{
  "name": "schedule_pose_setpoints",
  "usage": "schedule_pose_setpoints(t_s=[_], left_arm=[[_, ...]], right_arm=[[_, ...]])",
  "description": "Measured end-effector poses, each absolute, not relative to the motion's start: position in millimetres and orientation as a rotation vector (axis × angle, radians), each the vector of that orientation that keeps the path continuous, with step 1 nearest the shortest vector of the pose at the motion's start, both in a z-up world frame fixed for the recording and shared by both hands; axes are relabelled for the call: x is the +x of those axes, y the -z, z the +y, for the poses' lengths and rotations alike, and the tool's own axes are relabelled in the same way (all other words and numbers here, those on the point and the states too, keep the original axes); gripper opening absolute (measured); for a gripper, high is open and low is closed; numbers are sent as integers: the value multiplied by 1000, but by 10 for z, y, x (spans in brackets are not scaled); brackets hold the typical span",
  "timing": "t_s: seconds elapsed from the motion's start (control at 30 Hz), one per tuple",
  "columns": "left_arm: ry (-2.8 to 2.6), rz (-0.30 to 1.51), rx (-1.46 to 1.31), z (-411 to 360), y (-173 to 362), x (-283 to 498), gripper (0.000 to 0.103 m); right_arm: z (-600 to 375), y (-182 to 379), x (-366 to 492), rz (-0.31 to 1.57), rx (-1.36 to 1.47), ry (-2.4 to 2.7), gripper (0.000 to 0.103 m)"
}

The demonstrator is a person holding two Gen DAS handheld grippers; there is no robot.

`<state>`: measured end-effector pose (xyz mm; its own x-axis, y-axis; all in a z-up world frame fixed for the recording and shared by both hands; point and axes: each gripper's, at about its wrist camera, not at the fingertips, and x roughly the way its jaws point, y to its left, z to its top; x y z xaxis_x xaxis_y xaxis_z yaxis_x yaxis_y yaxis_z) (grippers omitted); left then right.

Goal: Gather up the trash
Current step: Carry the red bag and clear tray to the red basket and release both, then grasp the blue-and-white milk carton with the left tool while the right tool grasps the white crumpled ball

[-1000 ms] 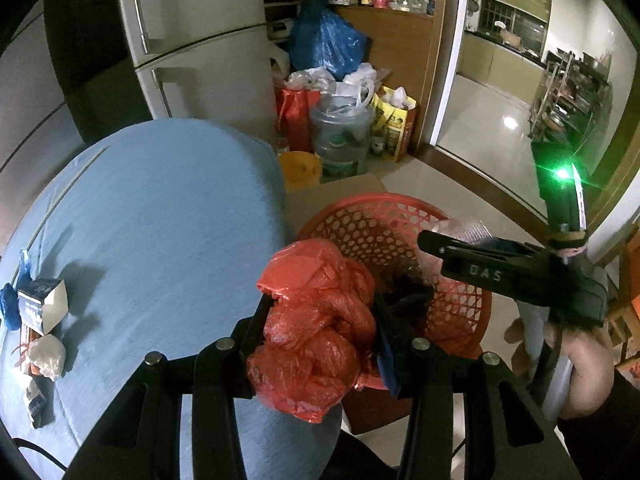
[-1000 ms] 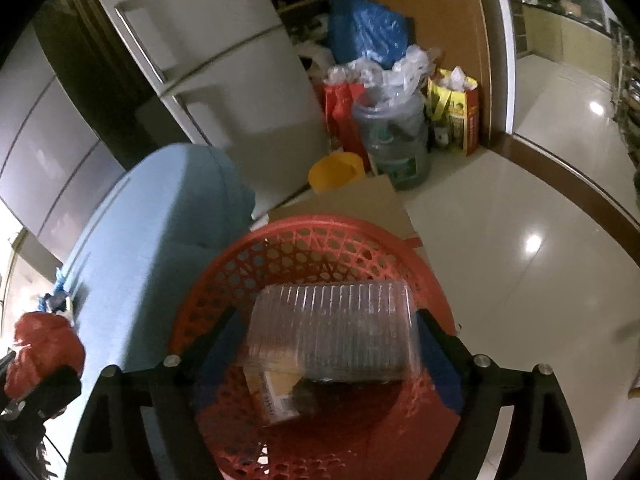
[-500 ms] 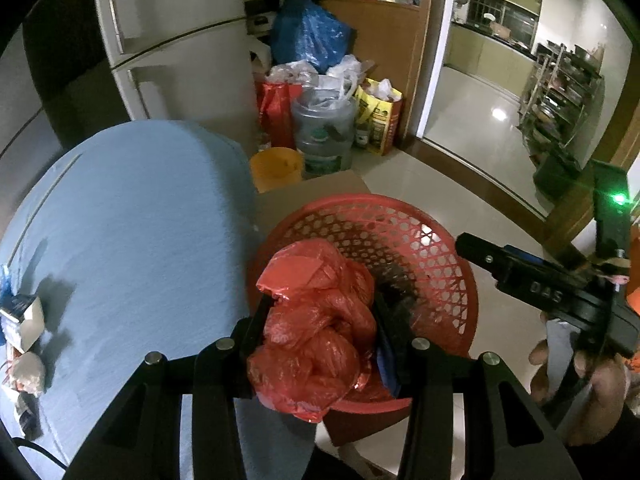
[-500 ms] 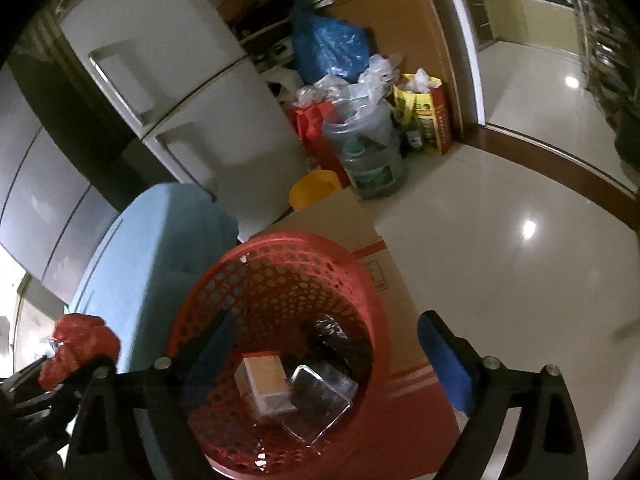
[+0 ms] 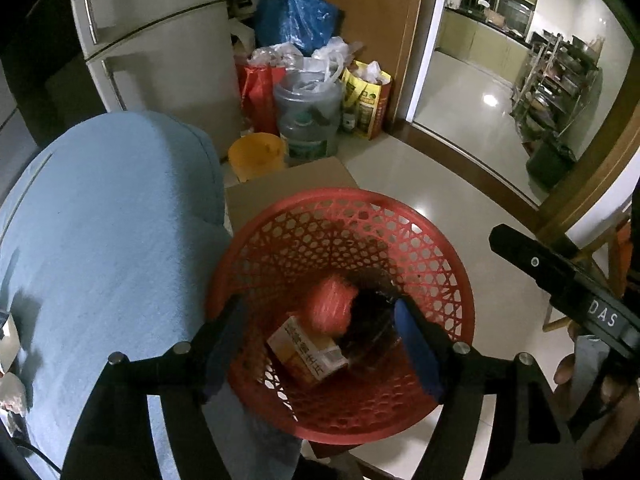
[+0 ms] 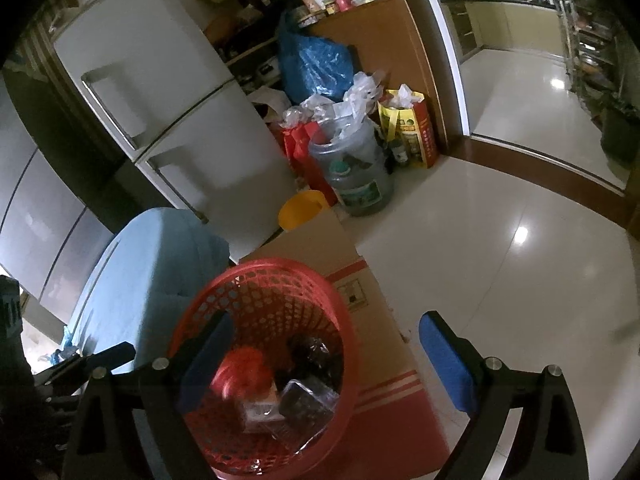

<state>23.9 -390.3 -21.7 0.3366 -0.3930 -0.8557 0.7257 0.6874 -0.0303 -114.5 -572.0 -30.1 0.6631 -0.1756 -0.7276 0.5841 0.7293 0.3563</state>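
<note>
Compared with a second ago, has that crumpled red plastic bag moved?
Yes. The crumpled red plastic bag has left the open left gripper and dropped into the red mesh basket.

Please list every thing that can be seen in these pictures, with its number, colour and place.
basket: one, red, on the cardboard box beside the table
plastic bag: one, red, blurred, inside the basket
carton: one, yellow and white, inside the basket
clear tray: one, transparent, inside the basket
cardboard box: one, brown, on the floor
table: one, blue cloth
fridge: one, white, behind the table
bucket: one, yellow, on the floor
water jug: one, grey
left hand-held gripper: open, above the basket
right hand-held gripper: open
</note>
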Motion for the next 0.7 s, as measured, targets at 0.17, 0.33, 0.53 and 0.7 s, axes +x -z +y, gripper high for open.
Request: schedule_pose_setpoints(t_s=[0.17, 0.33, 0.53, 0.7], left_arm=[[709, 962, 337, -3621, 84, 328, 76], [620, 934, 258, -3084, -66, 369, 76], [475, 927, 174, -2297, -86, 346, 77], [298, 935, 71, -1433, -8, 369, 77]], right_arm=[[-5619, 255, -1097, 728, 605, 444, 96], [-5399, 192, -985, 729, 581, 393, 96], [-4924, 137, -744, 751, 523, 293, 96], [-4434, 78, -534, 773, 455, 202, 96]])
